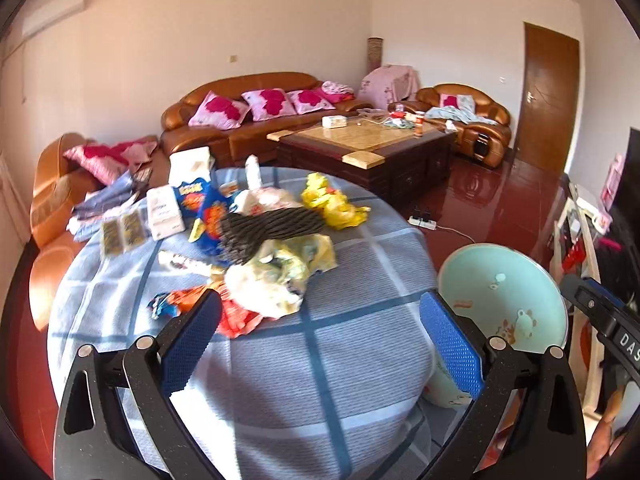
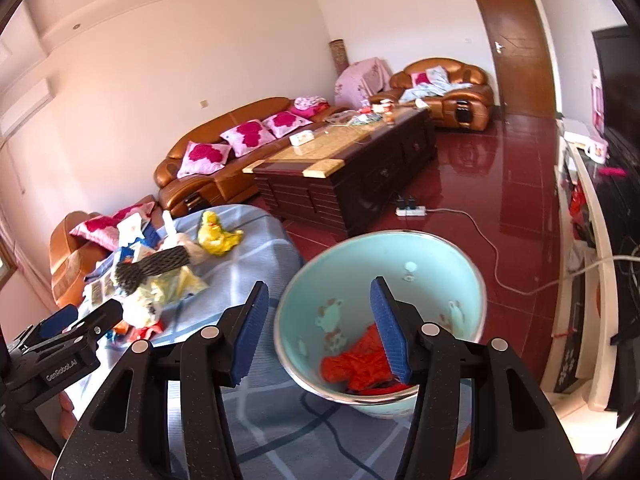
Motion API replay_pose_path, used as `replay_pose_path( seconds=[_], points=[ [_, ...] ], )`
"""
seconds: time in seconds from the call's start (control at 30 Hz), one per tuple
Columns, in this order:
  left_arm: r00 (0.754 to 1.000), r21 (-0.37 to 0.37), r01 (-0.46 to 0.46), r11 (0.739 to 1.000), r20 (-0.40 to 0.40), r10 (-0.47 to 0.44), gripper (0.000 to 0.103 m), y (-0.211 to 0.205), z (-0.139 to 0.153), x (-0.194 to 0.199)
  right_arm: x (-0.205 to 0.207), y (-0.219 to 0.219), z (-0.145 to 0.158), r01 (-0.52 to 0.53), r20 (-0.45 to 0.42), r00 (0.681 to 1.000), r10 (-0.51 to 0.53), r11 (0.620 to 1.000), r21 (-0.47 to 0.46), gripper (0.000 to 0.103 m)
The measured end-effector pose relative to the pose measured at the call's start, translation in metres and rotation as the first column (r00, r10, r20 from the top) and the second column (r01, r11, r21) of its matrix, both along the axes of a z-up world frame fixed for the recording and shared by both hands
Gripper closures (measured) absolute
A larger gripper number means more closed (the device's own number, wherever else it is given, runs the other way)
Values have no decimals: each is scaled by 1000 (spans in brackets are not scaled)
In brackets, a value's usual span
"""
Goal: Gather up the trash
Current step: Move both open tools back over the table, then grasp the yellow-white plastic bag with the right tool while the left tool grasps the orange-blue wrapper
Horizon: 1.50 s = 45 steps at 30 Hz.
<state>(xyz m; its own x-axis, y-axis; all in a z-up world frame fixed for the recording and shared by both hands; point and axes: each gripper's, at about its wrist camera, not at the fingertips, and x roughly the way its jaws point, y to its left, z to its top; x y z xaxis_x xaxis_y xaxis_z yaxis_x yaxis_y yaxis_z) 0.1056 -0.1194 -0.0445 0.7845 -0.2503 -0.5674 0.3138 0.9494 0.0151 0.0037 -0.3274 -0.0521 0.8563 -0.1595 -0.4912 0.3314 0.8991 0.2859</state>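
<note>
1. I am working in a living room with brown leather sofas (image 1: 248, 112), over a round table under a blue checked cloth (image 1: 320, 360).
2. Landmark: the pale green bin (image 2: 400, 272), standing at the table's edge. An orange wrapper (image 2: 360, 364) is lying at its bottom.
3. My right gripper (image 2: 320, 336) is hanging over the bin's near rim, jaws partly apart and gripping nothing; the wrapper is lying loose below them.
4. My left gripper (image 1: 320, 344) is pointing at the table, jaws spread fully and empty.
5. The remaining trash pile (image 1: 256, 248) is lying on the cloth, well away from the bin towards the sofas: crumpled yellow plastic bags (image 1: 332, 200), black foam netting (image 1: 272, 228), a blue snack packet (image 1: 208, 216), small white boxes (image 1: 164, 212).
6. Handling judgement: all of it is looking light, soft and crushable. Film bags are probably slipping easily, so I am planning to pinch a bunched fold rather than a flat edge.
7. The netting should compress; I am aiming at its middle.
</note>
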Motion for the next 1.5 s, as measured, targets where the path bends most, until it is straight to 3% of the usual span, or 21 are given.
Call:
replay_pose_path(
  seconds=[0.5,0.73,1.03,1.5],
  points=[
    [996,-41,-94,995,-14,93,6,74,-3,7,28,75,11,-128,-15,992,128,991,-33,50],
    [975,-40,-219,975,-54,216,6,134,-22,23,49,110,0,-201,-50,979,199,979,-22,50],
    [949,-54,-305,951,-101,298,7,185,-40,41,77,142,-16,-251,-91,964,249,968,-1,50],
    [961,-40,-239,970,-154,230,10,168,-61,92,132,147,-32,-247,-123,959,255,966,73,50]
  ],
)
